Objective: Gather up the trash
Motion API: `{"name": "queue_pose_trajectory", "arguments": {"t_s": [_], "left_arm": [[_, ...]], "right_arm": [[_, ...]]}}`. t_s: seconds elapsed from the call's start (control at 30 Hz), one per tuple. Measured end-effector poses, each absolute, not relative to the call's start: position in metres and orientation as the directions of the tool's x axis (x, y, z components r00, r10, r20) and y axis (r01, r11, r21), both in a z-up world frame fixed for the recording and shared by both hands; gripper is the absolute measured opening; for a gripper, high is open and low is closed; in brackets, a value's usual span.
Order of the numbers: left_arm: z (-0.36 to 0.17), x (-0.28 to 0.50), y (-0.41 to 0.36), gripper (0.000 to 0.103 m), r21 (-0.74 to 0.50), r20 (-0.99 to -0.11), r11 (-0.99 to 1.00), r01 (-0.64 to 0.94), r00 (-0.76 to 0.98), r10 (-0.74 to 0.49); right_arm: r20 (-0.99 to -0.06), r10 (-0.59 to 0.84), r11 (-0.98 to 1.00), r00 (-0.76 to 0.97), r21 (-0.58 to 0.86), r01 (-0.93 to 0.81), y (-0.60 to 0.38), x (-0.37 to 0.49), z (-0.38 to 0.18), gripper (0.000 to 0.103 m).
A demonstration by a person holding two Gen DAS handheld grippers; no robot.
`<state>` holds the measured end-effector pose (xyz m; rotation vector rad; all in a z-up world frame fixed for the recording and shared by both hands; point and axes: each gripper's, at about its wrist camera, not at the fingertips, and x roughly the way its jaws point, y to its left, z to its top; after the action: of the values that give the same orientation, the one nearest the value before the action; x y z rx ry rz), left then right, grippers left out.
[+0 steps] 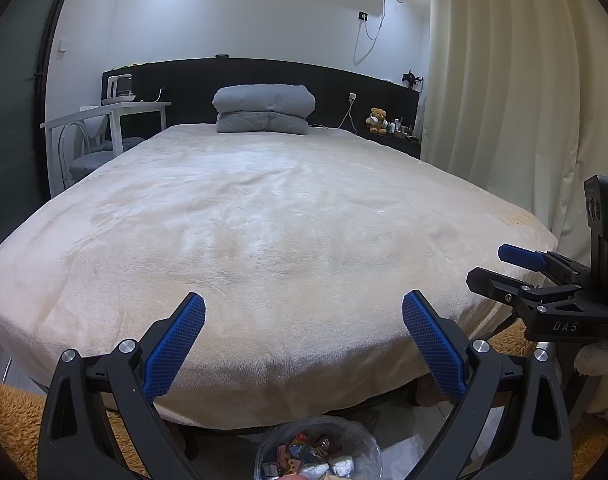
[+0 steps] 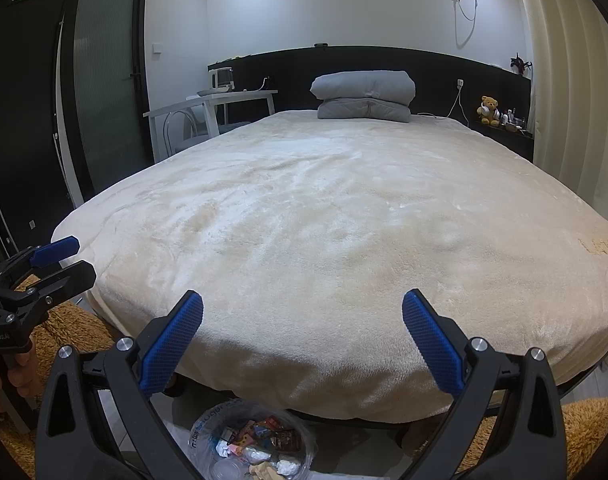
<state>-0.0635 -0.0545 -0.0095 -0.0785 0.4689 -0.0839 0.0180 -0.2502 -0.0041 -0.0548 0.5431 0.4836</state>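
Note:
A trash bin [image 1: 317,450] lined with clear plastic sits on the floor at the foot of the bed, holding several wrappers and crumpled papers; the right wrist view shows the bin [image 2: 252,440] too. My left gripper [image 1: 304,312] hangs above the bin, open, nothing between its blue pads. My right gripper [image 2: 302,310] is also open and empty, over the bed's foot edge. Each gripper shows in the other's view: the right gripper [image 1: 503,268] at the right edge, the left gripper [image 2: 70,256] at the left edge. No trash shows on the cream blanket [image 1: 264,220].
A folded grey duvet [image 1: 264,109] lies at the headboard. A white desk [image 1: 116,114] with a kettle and a chair stand left of the bed. A teddy bear [image 1: 377,120] sits on the right shelf beside cream curtains [image 1: 503,80]. Orange fluffy rugs [image 2: 587,432] flank the bin.

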Motion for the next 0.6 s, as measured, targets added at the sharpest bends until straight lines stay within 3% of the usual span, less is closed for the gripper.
{"name": "queue_pose_trajectory", "arguments": {"t_s": [0.6], "left_arm": [[-0.0123,-0.0655,-0.0569,0.097,-0.078,-0.446,0.995,0.069,0.890,-0.097]], "right_arm": [[-0.515,0.426,0.884,0.744,0.065,-0.462,-0.2530,0.0193,-0.0076,0.099]]}}
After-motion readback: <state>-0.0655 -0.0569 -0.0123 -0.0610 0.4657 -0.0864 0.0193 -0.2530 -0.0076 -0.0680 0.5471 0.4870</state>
